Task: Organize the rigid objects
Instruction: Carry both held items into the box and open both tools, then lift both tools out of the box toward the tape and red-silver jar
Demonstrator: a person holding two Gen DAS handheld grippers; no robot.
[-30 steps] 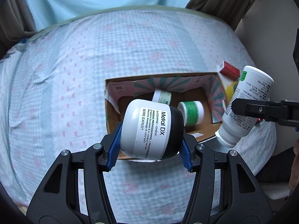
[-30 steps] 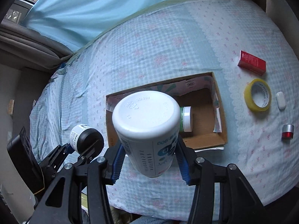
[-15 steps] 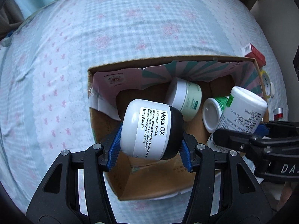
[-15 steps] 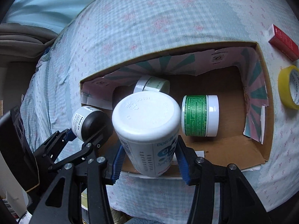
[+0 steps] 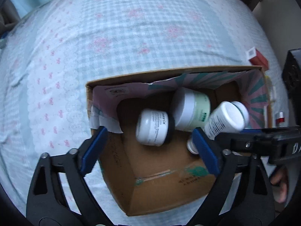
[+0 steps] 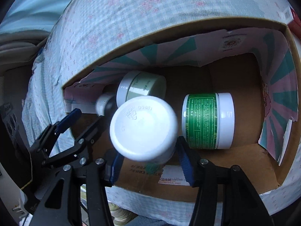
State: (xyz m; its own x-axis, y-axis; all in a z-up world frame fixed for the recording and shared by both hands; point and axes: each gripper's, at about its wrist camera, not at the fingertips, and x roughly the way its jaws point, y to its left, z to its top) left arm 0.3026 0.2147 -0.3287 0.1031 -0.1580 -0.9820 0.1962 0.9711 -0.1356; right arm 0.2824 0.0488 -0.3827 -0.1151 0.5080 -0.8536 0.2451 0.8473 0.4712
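Note:
An open cardboard box sits on the bed. My left gripper hangs over its left part, its jaws opening wide with nothing between the pads. Below it, a black-and-white jar lies loose on the box floor, against a pale green jar. My right gripper is over the box too, and its jaws are opening. A white bottle, blurred, sits between the pads, which no longer press on it. A green-labelled jar lies on its side to the right.
A red carton lies on the checked bedspread beyond the box's right corner. A small red-and-silver item is farther right. A hand shows behind the right gripper. Box walls stand high around the jars.
Both grippers sank over the box and came closer to it. The left gripper opened and dropped the black-and-white jar inside. The right gripper's pads parted from the white bottle.

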